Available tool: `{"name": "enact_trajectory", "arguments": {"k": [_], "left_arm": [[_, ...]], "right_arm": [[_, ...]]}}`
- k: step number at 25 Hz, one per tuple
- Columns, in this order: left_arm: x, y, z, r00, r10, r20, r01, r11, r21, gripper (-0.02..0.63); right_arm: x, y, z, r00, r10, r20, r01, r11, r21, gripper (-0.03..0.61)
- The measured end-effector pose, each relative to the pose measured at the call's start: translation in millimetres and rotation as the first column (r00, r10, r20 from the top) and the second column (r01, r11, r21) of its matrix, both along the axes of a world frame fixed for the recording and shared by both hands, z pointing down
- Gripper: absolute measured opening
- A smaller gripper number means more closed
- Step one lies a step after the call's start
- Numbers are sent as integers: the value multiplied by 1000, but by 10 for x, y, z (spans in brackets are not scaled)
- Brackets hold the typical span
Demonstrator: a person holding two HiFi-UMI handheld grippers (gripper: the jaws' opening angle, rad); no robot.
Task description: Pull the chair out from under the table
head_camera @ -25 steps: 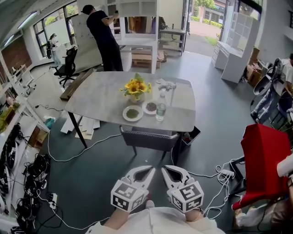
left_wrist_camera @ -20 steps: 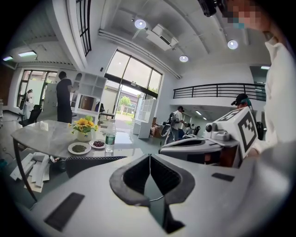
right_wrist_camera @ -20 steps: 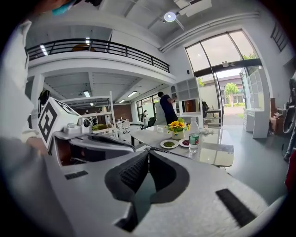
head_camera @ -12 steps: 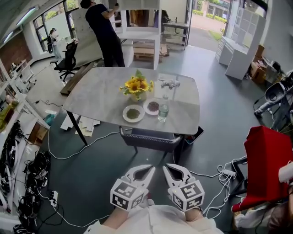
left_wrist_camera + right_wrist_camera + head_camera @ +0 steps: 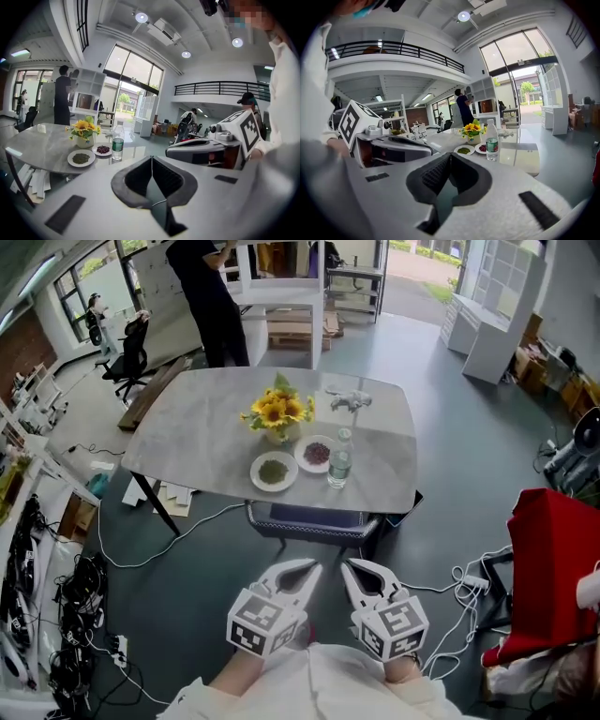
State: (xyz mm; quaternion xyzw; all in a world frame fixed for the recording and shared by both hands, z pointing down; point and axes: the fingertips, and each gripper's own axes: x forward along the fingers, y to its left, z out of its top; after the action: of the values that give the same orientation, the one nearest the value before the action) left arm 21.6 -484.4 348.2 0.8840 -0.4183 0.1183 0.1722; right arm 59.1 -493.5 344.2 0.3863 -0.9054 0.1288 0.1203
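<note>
A dark grey chair (image 5: 312,523) is tucked under the near edge of the grey marble-look table (image 5: 187,442); only its backrest and legs show in the head view. My left gripper (image 5: 311,568) and right gripper (image 5: 349,568) hang side by side below the chair, a short way in front of its backrest and apart from it. Both are shut with nothing between their jaws. In the left gripper view my left gripper (image 5: 151,159) points over the table (image 5: 37,152); the right gripper view shows my right gripper (image 5: 450,157) shut the same way.
On the table stand a sunflower vase (image 5: 277,414), two small plates (image 5: 273,471), a water bottle (image 5: 340,461) and a small drone (image 5: 347,400). Cables (image 5: 441,601) trail on the floor. A red chair (image 5: 553,563) is at the right, a person (image 5: 208,296) beyond the table.
Both grippers and the head have moved toward the table; the chair and table now appear closer and lower in the head view. Both grippers stay shut and empty.
</note>
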Motion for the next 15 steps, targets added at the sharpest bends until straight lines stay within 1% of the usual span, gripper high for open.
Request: {"name": "enact_trajectory", "arguments": {"k": [8, 15], "left_arm": [[-256, -547, 41, 999, 52, 16, -52, 999, -11, 14], [-319, -846, 176, 992, 125, 23, -124, 991, -46, 14]], "right_arm": [[-186, -476, 16, 999, 29, -16, -29, 1000, -1, 3], [-272, -796, 112, 997, 68, -37, -69, 997, -36, 3]]}}
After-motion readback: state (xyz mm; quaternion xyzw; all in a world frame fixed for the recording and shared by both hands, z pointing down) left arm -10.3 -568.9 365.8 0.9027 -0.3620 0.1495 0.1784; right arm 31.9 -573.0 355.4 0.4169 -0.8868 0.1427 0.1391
